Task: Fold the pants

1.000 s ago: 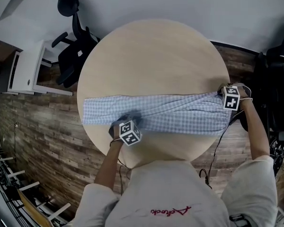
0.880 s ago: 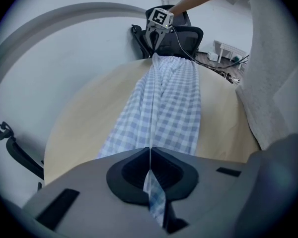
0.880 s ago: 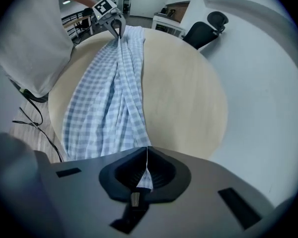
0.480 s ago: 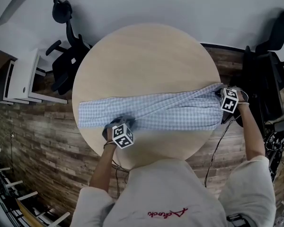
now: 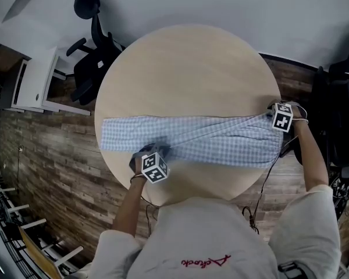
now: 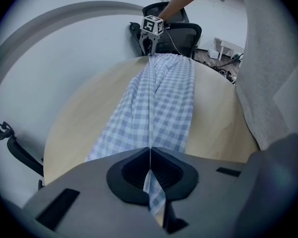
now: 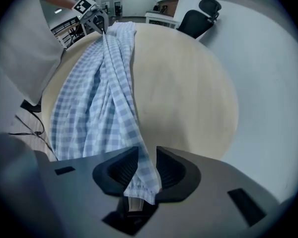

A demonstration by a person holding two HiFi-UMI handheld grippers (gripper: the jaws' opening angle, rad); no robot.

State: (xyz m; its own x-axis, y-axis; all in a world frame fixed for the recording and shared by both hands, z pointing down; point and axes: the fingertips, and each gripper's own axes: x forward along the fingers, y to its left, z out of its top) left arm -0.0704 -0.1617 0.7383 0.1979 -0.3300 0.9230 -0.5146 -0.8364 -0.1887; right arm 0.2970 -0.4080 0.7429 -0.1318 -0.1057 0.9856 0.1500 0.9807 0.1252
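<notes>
Lengthwise, the pants (image 5: 209, 138) lie taut: left claw (image 6: 150, 151) clamps one end, right claw (image 7: 146, 163) is opening with the other end between its jaws.

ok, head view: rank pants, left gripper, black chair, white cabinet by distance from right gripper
1. pants, between the right gripper's opening jaws
2. left gripper, table's near-left edge
3. black chair, beyond table, upper left
4. white cabinet, far left
</notes>
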